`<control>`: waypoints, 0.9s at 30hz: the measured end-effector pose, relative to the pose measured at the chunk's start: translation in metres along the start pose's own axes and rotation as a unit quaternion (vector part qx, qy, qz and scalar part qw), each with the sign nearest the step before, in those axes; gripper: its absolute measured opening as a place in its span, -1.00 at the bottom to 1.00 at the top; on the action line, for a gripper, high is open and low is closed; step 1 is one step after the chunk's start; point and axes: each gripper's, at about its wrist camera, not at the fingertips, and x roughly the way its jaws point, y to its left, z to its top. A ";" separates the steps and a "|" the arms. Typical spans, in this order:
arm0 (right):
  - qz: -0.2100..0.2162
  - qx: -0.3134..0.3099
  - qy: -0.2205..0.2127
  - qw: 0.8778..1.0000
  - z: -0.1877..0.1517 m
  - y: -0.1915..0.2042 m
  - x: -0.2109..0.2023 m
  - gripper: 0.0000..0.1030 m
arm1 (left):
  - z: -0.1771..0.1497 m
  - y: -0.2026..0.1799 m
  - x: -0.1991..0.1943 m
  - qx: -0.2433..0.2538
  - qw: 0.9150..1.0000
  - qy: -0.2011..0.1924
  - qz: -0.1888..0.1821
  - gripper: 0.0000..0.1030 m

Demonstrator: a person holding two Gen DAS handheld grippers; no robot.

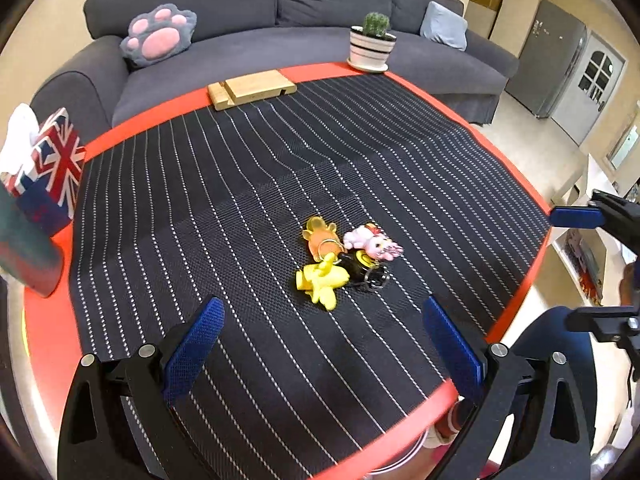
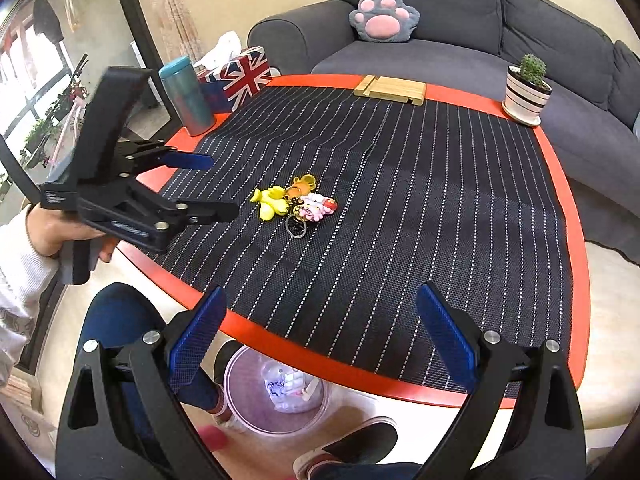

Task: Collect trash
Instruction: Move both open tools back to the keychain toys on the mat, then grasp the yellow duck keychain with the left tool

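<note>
Both jaws stand wide open and hold nothing: my left gripper (image 1: pixel 320 340) and right gripper (image 2: pixel 320 332) hover over the table's near edge. Trash sits in a clear bin (image 2: pixel 276 396) on the floor under the red table (image 2: pixel 568 208). Keychain charms (image 1: pixel 344 264) lie mid-mat. I can't read any writing; a Union Jack tissue box (image 2: pixel 236 76) stands nearby.

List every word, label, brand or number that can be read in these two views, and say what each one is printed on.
None can be read.
Left gripper: small pale lettering on its black body, too blurred to read.
Tissue box: a Union Jack pattern only, no words.
Keychain bunch: no legible text.
</note>
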 end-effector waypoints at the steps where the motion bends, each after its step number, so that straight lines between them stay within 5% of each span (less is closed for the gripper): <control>1: 0.000 0.001 0.000 1.000 0.000 -0.001 0.000 0.83 | 0.000 0.001 0.003 -0.001 1.000 0.002 -0.001 0.85; 7: -0.002 0.007 0.005 1.000 -0.003 -0.007 0.002 0.83 | 0.000 0.005 0.019 -0.006 1.000 0.008 -0.006 0.80; 21: 0.000 0.009 0.012 1.000 -0.002 -0.009 0.009 0.83 | -0.004 0.009 0.033 -0.016 0.999 0.026 -0.018 -0.57; 27: 0.002 0.010 0.014 1.000 -0.002 -0.009 0.014 0.83 | -0.003 0.009 0.031 -0.013 0.999 0.024 -0.023 -0.83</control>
